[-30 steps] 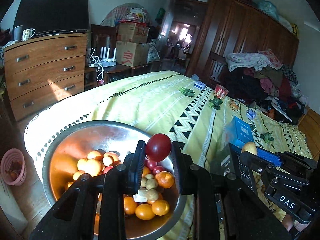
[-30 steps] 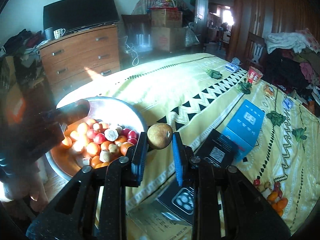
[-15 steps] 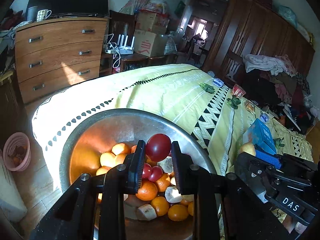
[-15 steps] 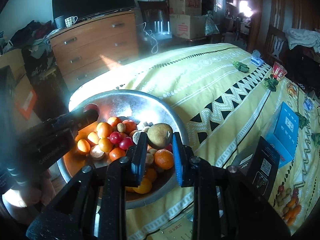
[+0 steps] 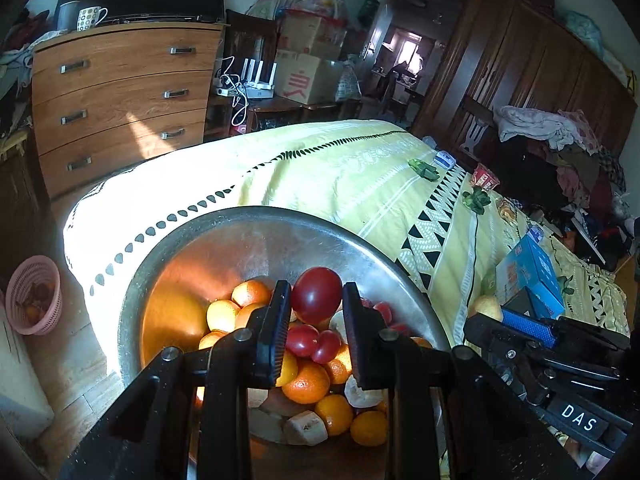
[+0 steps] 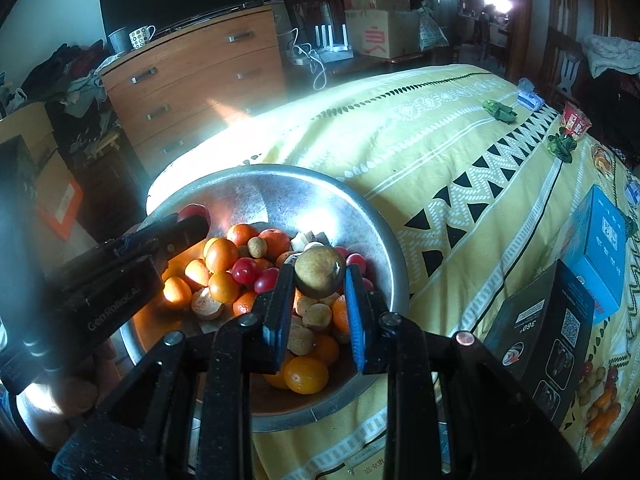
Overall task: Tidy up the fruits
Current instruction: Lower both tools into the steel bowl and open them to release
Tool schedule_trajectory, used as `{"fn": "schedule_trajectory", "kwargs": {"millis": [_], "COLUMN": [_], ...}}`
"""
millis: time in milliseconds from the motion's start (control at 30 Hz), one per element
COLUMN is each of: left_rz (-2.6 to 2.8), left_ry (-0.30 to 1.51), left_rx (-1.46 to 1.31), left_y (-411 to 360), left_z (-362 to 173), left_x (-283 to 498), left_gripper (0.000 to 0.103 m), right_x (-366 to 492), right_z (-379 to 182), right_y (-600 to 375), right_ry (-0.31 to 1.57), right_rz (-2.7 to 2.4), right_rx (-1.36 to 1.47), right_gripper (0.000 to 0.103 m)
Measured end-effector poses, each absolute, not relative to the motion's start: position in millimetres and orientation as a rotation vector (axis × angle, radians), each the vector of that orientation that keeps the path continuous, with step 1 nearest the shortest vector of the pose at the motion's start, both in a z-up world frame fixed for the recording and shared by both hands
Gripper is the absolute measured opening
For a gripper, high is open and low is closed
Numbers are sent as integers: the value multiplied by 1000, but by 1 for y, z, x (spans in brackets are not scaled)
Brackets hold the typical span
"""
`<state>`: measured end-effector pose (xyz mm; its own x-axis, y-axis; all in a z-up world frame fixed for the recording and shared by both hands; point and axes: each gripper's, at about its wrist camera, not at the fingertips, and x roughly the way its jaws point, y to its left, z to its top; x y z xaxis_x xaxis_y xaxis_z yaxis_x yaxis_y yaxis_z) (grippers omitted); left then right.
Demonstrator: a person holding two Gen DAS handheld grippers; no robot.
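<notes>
Over by the left edge of the bed [image 6: 420, 128], right at the near-left corner: big metal bowl [image 5: 256, 236] sitting on the yellow patterned cover, piled with oranges [image 6: 222, 254], little red fruits [image 6: 245, 268], some brown round ones and a few cut pale chunks.

Left gripper [image 5: 316, 312] hanging above the bowl, pads pinched tight on a dark red tomato [image 5: 316, 294]. Held clear of the pile, over the middle of the heap. Same gripper visible from the right wrist view too, poking in from the left over the bowl's left rim with the red thing at its tip.

Right gripper [image 6: 318, 292] also above the bowl, a bit toward its right side, blue-padded fingers [image 6: 354, 312] clamped on a brownish-green round fruit [image 6: 318, 274], stem end facing the right pad. Not touching the fruit below, as far as can be told.

Further right along the near edge of the bed: black box [image 6: 540, 328] with a QR code, standing tilted, then a blue box [image 6: 600, 248] just beside it. Small loose cluster of fruit [image 6: 598, 400] past the black box, near the right corner. Toward the far right edge, some green leafy bits [image 6: 498, 110] and a red snack cup [image 6: 576, 122].
</notes>
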<state>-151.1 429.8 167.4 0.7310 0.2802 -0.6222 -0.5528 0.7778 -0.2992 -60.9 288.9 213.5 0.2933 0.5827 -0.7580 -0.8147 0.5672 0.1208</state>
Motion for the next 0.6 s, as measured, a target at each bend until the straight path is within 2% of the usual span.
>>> {"fn": "schedule_trajectory", "kwargs": {"millis": [600], "left_rz": [493], "left_ry": [630], "left_rx": [-500], "left_y": [436], "left_z": [153], "left_x": [-145], "left_gripper": [26], "right_x": [-58], "right_z": [196], "right_y": [293], "right_ry": [942], "right_rz": [980], "right_rx": [-258], "right_gripper": [25]}}
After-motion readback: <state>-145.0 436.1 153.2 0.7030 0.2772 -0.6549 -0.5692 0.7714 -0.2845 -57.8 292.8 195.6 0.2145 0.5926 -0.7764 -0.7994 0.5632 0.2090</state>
